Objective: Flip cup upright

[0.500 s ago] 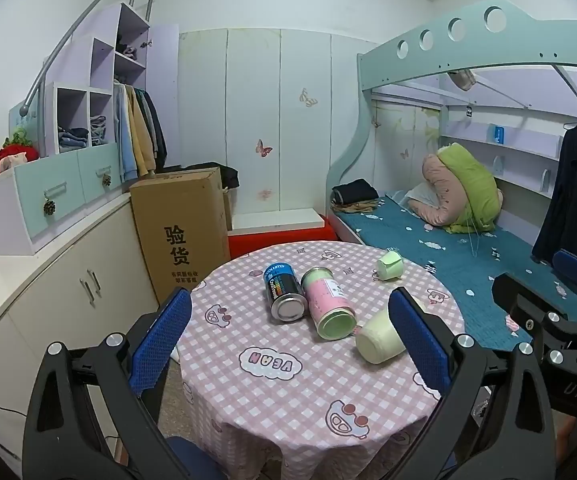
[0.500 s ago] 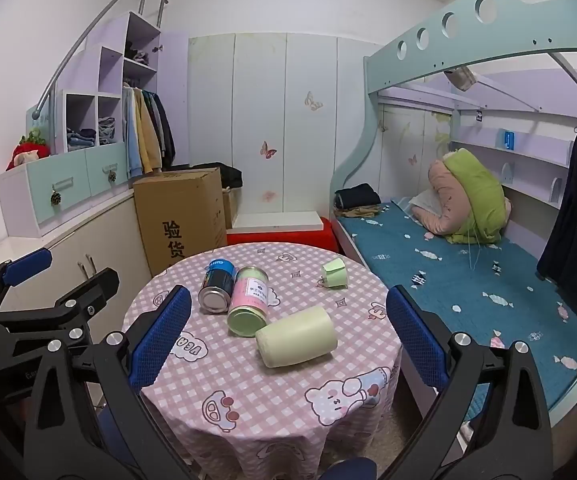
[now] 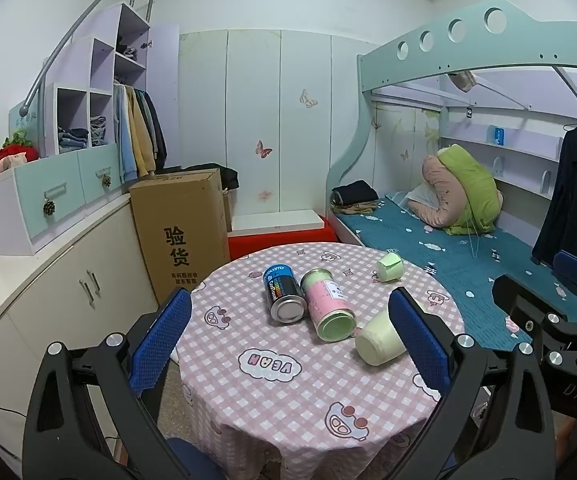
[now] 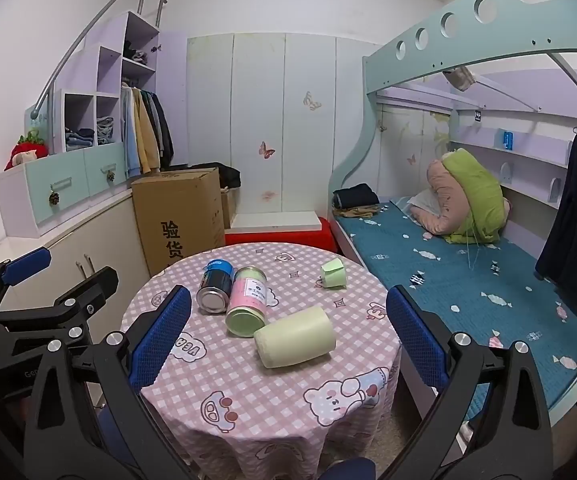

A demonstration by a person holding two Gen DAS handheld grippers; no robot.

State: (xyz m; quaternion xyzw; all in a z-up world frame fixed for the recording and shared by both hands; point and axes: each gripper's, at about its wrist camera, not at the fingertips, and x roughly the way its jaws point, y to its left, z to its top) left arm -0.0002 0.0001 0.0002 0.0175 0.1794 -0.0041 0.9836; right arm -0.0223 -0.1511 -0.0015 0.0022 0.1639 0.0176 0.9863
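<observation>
The step in hand looks like the approach: neither gripper has reached the pale cream-green cylindrical cup (image 4: 294, 342), which lies on its side near the front right of the round surface under a pink-and-white checked cloth (image 3: 288, 412), one flat end turned toward the cameras; whether that end is the mouth or the base I cannot tell. The right gripper (image 4: 288, 344) is spread wide and empty, framing the cup from a distance, so it seems the natural one to use. A sound way would be to come in across the cup's middle, close on its round wall squarely, lift a little, then rotate until the mouth points up before setting it down. Its smooth side may roll or slip if pinched off-centre. The left gripper (image 3: 288, 344) is also wide open and holds nothing; it hangs back from the near edge.

Ordering the surroundings by size: a teal bunk bed with a blue patterned mattress (image 3: 468, 248) fills the right of the room, white wardrobe doors the back, and a tall brown cardboard box (image 3: 180, 228) stands on the left. On the surface, a pink-labelled cylindrical canister with a green base (image 4: 248, 304) lies just beside the cup, apparently touching it, a dark blue metal can (image 4: 215, 288) lies against that, and a small pale green paper cup (image 4: 333, 274) is tipped over farther back, well apart.
</observation>
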